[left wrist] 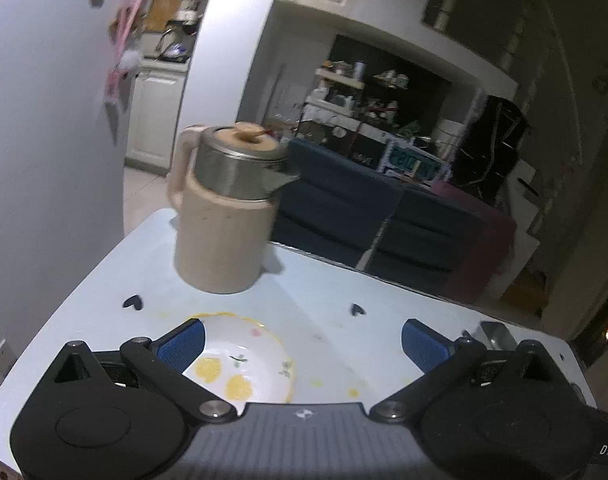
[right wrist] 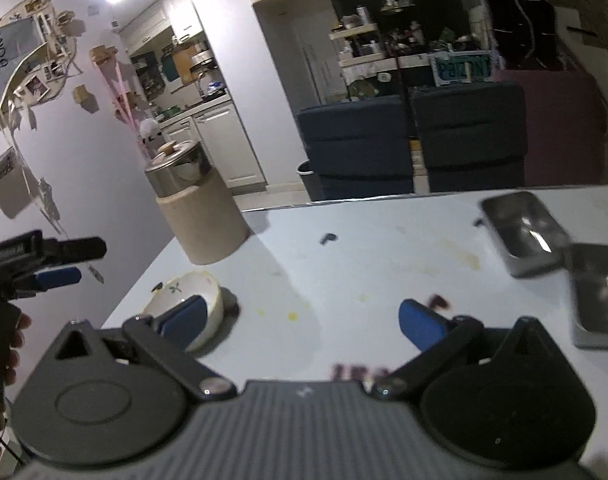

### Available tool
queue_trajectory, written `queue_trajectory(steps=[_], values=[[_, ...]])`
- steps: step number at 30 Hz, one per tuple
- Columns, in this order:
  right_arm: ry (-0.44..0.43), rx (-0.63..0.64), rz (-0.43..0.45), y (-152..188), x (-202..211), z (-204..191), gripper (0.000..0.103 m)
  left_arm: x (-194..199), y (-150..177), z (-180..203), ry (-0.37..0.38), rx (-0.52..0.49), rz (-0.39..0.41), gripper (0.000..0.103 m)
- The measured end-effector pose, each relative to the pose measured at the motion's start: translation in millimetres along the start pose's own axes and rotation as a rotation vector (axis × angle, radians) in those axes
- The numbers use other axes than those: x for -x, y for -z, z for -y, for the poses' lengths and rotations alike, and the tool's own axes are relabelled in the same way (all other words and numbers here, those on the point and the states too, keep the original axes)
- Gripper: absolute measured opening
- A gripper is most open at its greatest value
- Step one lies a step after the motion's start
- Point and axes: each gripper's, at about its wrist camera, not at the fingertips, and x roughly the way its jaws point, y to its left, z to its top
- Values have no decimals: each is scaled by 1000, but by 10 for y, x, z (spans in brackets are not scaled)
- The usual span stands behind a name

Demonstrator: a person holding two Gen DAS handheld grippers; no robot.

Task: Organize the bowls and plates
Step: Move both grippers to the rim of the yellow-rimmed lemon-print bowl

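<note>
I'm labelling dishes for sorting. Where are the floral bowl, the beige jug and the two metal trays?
floral bowl [left wrist: 240,360]: left wrist view, on its white inside.
beige jug [left wrist: 224,240]: left wrist view, on its body wall.
metal trays [right wrist: 520,232]: right wrist view, inside the farther tray.

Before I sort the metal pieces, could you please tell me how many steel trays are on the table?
2: one steel tray near the table's far right edge, the other just right of and nearer than it, their corners overlapping. More may lie out of view.

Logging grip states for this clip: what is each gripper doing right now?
Left gripper: open, holding nothing; the floral bowl sits on the table below it.
Right gripper: open wide, holding nothing.
</note>
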Motion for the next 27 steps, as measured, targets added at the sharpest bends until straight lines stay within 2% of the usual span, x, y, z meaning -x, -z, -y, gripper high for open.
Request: queue_trajectory(steps=[2,7,11,14,16,18,19,21,22,23,24,25,26,27], values=[[-14,-6,-7,-43,-184,-85,103,-80,-45,-160,1,10,-14,103],[-7,-56,-43,-123,-588,-393,103,-311,-37,-532,-100,11,-26,103],[-23,-117,-76,-117,-967,-555,103,-488,53,-874,-85,44,-28,103],[-57,-87,-98,-77,-1250,-688,103,-627,122,-1059,-108,38,-55,102],[-92,-82,-126,-28,-1444,-744,103,-696,170,-1151,-103,21,-72,97],[-127,-113,-178,21,-1635,-774,103,-780,205,-1241,-95,32,-100,77],[-125,-127,-214,33,-1711,-782,102,-823,220,-1288,-92,50,-119,72],[-107,-165,-281,94,-1866,-809,96,-900,249,-1358,-85,77,-158,53],[-107,-189,-306,112,-1935,-812,89,-931,261,-1371,-82,79,-170,50],[-103,-212,-330,141,-1995,-806,79,-962,270,-1387,-77,80,-180,44],[-94,-223,-345,159,-2039,-813,73,-986,276,-1396,-72,80,-189,38],[-77,-228,-355,177,-2082,-812,60,-1014,284,-1400,-68,79,-197,35],[-55,-217,-359,199,-2104,-824,47,-1050,294,-1397,-68,75,-205,27],[-43,-202,-363,204,-2149,-834,40,-1076,305,-1392,-67,70,-211,24]])
